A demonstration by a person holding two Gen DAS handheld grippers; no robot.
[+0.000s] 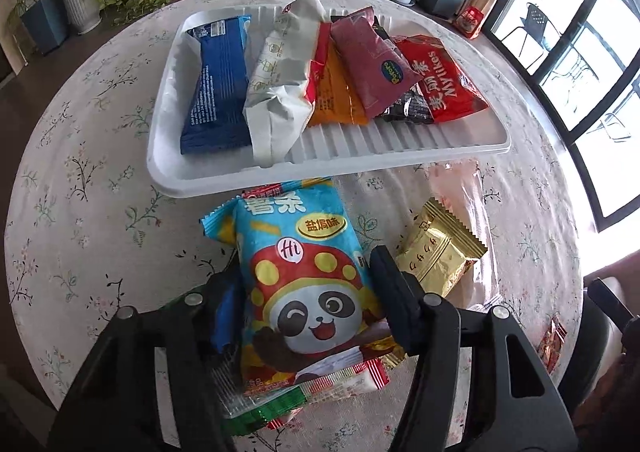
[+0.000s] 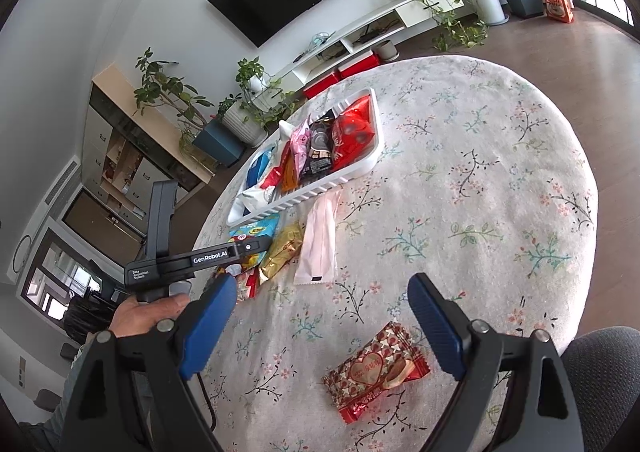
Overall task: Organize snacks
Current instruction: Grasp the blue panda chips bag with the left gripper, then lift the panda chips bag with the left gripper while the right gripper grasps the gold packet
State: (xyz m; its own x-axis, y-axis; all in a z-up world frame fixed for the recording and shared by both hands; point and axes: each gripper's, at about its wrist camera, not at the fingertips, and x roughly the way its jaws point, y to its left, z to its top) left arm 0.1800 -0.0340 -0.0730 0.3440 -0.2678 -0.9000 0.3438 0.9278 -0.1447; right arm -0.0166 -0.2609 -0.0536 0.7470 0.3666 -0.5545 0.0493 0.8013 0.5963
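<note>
gold packet beside panda bag, tray apparently touching beyond.

Left wrist view steeply down, close over table, right wrist view shallower, farther, both sharing white tray

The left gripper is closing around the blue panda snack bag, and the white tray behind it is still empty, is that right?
Not quite. The left gripper does straddle the blue panda snack bag, but the white ribbed plastic tray is not empty: the left wrist view shows several packets in it, among them a dark blue packet and a red Mylikes bag.
</note>
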